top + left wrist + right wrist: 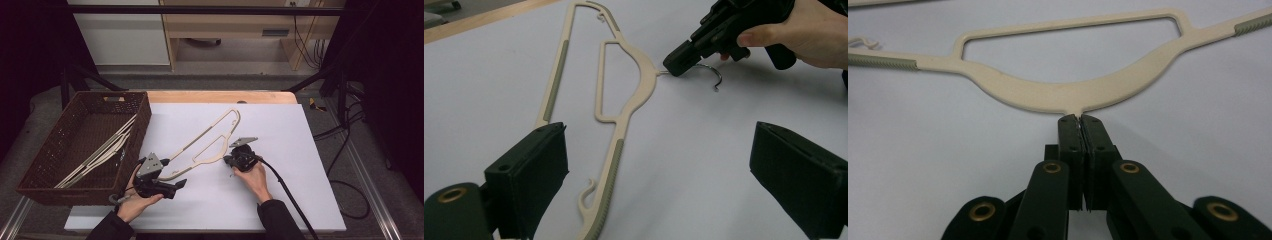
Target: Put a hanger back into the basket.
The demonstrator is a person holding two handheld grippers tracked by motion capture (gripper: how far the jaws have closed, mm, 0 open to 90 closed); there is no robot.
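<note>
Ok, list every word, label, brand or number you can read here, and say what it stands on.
None can be read. The cream plastic hanger with grey grip strips, the dark brown woven basket, the white table sheet and both black grippers bear no print that shows; a small plate on the wooden cabinet is too blurred.

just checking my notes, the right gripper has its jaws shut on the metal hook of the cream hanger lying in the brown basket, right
Not quite. The right gripper does have its jaws shut on the metal hook of the cream hanger, but that hanger lies on the white table sheet, beside the brown basket, not in it. The high view shows this.
</note>
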